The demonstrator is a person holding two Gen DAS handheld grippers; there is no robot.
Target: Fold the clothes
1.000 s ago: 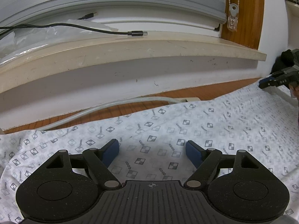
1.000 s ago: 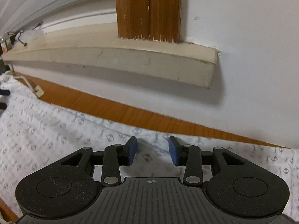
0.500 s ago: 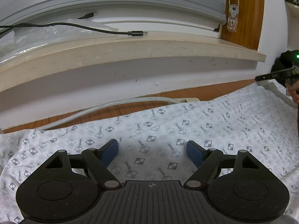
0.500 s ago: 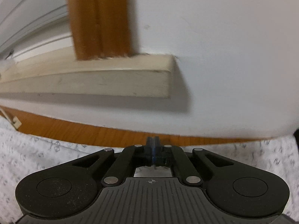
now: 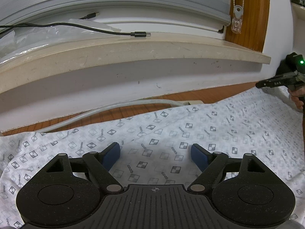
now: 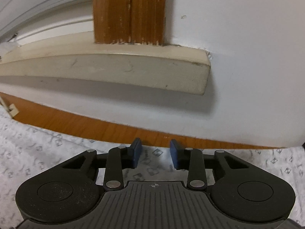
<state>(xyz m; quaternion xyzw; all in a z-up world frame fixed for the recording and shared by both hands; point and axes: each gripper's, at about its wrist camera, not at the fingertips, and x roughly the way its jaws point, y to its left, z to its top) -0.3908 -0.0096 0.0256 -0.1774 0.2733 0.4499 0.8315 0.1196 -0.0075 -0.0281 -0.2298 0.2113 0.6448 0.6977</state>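
The cloth point(image 5: 190, 133) lies spread flat on the tabletop point(image 5: 200, 95), reaching near its back edge by the wall; both grippers hover low over it, left gripper point(image 5: 155, 153) fingers spread wide, right gripper point(image 6: 155, 152) fingers partly spread, holding nothing; whether folding is starting or ending is unclear.

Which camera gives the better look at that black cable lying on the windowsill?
The left wrist view: the black cable and its plug lie in clear sight on the windowsill. The right wrist view shows none of it.

The left claw point(image 5: 155, 155) hangs wide open over the patterned garment point(image 5: 190, 133).
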